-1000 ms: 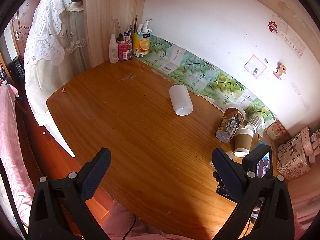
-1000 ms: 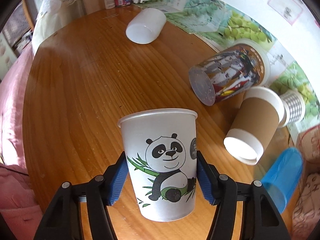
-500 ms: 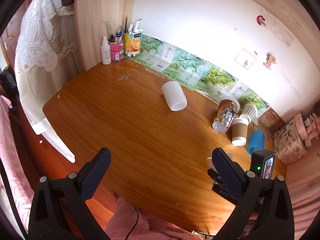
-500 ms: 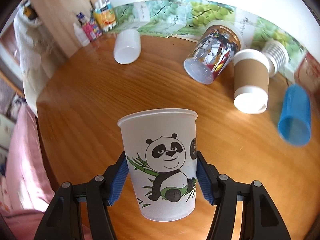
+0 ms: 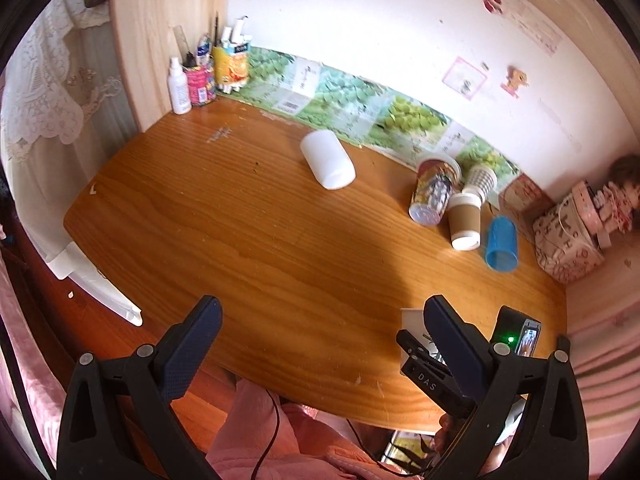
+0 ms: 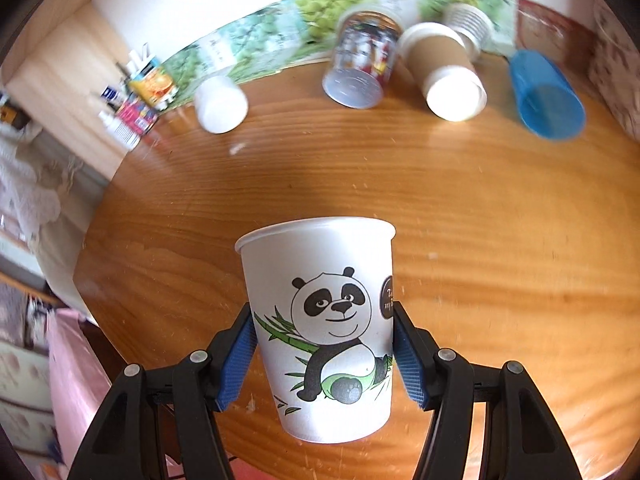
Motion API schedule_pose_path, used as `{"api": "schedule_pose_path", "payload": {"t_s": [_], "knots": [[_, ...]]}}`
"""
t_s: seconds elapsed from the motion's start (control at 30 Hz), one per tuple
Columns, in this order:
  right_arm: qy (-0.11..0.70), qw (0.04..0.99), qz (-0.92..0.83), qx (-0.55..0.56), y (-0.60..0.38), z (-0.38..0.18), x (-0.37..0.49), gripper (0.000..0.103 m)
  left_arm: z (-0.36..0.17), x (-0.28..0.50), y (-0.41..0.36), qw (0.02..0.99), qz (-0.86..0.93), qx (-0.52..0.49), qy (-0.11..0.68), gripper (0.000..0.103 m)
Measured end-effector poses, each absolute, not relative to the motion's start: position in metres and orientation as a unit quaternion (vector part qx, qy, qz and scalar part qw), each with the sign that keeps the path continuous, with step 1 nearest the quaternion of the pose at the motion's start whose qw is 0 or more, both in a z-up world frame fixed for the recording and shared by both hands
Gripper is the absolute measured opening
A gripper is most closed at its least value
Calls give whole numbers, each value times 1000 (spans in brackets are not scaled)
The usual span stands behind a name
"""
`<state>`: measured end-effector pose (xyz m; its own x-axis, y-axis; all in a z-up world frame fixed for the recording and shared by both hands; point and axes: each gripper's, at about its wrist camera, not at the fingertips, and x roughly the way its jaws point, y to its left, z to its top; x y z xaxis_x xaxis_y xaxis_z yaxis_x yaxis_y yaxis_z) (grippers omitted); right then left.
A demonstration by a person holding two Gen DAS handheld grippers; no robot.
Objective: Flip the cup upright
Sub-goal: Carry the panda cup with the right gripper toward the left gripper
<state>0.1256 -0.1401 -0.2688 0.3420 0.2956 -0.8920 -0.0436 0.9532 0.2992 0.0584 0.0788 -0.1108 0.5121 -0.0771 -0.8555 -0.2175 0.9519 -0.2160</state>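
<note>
Risk: right tool [image 6: 324, 356], clamped on panda cup [image 6: 320, 320], may crush its thin wall or tip it on the counter [image 6: 480, 220]; left tool [image 5: 320, 332] gapes.

The middle of the table [image 5: 248, 216] was bare wood, with wide room to pass. A white cup [image 5: 328, 159] lay near the back. Four more cups [image 6: 444, 68] lay bunched at the back right. Bottles [image 5: 200, 76] crowded the back left corner. A bag [image 5: 568, 236] blocked the right edge.
</note>
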Motion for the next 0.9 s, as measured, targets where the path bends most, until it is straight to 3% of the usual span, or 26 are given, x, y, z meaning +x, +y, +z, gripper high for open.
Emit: {"api": "schedule_pose_path", "payload": {"t_s": [0.3,0.77,0.9], "knots": [[556,808,100,167,-147,-271,117,64,-115,59,73,853,26,-137,503,101],[569,799,109,159,-140,-274,120,65,-122,67,68,843,23,-129,522,101],[570,801,118,144,-136,-272,121,71,-126,71,63,838,20,-128,531,101]]}}
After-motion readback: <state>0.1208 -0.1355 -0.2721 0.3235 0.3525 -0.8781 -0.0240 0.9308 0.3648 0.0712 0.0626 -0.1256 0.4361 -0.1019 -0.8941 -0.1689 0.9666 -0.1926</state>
